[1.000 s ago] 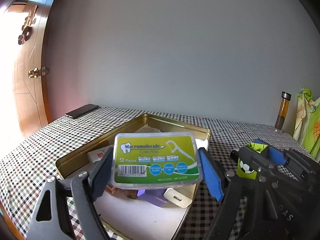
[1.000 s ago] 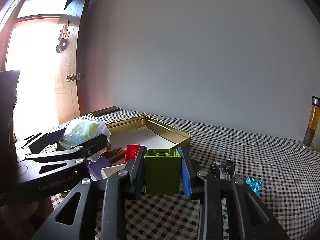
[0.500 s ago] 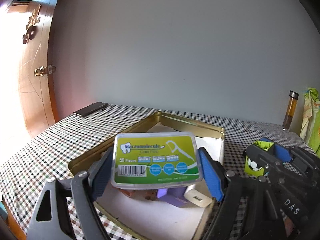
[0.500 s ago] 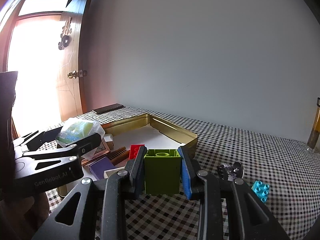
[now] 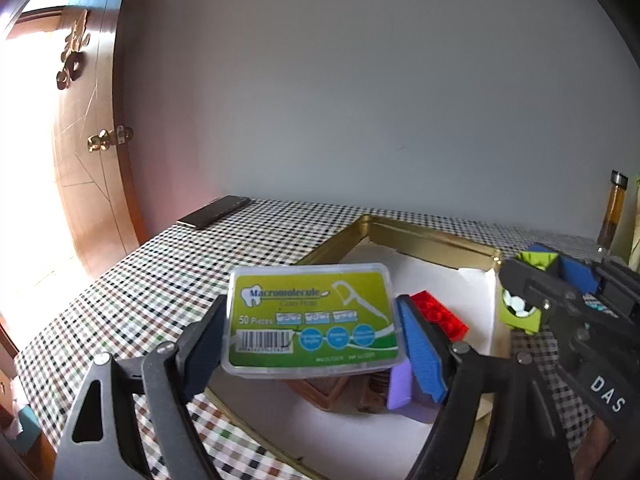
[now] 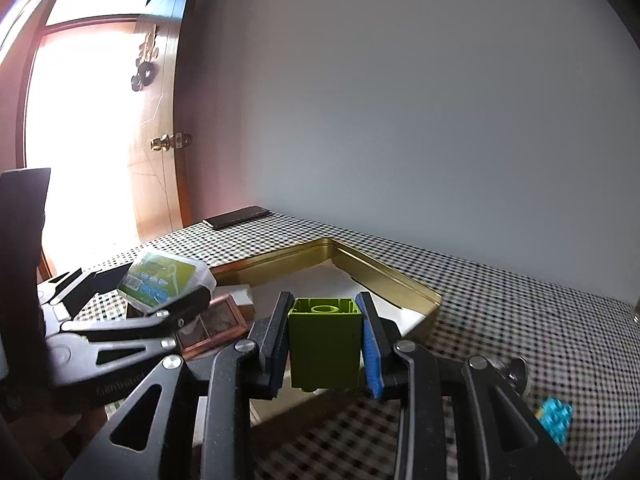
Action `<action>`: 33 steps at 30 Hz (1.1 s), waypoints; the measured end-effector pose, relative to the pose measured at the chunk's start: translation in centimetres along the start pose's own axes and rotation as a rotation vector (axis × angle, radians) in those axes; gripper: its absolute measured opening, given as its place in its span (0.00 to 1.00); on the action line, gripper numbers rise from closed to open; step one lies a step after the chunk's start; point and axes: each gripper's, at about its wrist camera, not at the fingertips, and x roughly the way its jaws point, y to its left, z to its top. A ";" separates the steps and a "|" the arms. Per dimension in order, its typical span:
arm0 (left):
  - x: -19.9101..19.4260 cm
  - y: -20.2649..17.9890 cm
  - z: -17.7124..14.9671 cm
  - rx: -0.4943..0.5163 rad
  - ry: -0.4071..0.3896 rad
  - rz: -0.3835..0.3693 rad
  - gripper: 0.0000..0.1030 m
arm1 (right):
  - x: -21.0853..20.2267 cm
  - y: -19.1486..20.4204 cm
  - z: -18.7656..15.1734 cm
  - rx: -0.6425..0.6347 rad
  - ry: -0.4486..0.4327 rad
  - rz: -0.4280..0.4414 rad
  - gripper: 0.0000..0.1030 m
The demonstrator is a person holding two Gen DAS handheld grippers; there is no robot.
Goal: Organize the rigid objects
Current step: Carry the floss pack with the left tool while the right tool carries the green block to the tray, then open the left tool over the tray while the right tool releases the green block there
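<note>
My left gripper (image 5: 310, 340) is shut on a clear floss-pick box (image 5: 310, 318) with a green label, held above the near corner of the gold tin (image 5: 424, 236). My right gripper (image 6: 325, 346) is shut on a tall olive-green block (image 6: 325, 346), hovering over the tin's near edge (image 6: 400, 284). In the right wrist view the floss-pick box (image 6: 166, 278) and left gripper (image 6: 166, 284) sit to the left. In the left wrist view the green block (image 5: 520, 312) shows at the right. Inside the tin lie a red brick (image 5: 440, 314), a purple piece (image 5: 400, 386) and a brown framed box (image 6: 212, 330).
The checkered tablecloth (image 5: 160, 280) covers the table. A dark phone (image 6: 236, 217) lies at the far left corner by the wooden door (image 5: 88, 152). A blue brick (image 6: 556, 420) and a metal object (image 6: 516, 370) sit right of the tin. An amber bottle (image 5: 614, 208) stands far right.
Both grippers have moved to the left over the tin with their loads. The tin now sits further right in both views, and the red brick has come into the left wrist view.
</note>
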 end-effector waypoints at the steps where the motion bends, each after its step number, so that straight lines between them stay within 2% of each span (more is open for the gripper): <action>1: 0.2 0.2 0.0 -0.002 0.004 0.007 0.79 | 0.6 0.4 0.3 -0.004 0.008 0.008 0.33; 12: 1.1 1.3 -0.5 -0.009 0.032 0.053 0.80 | 3.6 2.3 0.5 -0.039 0.071 0.029 0.33; 14: 1.1 1.3 -0.7 -0.007 0.033 0.071 0.84 | 3.9 2.2 0.3 -0.038 0.082 0.030 0.34; 16: 1.1 1.5 -0.7 -0.017 0.031 0.091 0.91 | 3.9 2.1 0.1 -0.035 0.080 0.021 0.38; 18: 0.9 2.0 -0.8 -0.037 0.027 0.112 0.98 | 3.8 2.0 0.3 -0.029 0.072 0.012 0.48; 19: 0.9 2.1 -0.7 -0.043 0.024 0.111 1.00 | 3.7 1.8 0.3 -0.021 0.066 0.004 0.51; 21: 0.8 2.1 -0.7 -0.042 0.028 0.100 1.00 | 3.2 1.3 0.3 0.003 0.056 0.006 0.65; 23: 0.7 1.7 -0.9 -0.028 0.027 0.102 1.00 | 2.8 1.0 0.1 0.021 0.044 0.003 0.71; 33: 0.2 -0.9 -0.9 0.019 0.010 0.072 1.00 | 1.3 -2.0 -1.4 0.068 0.067 -0.086 0.72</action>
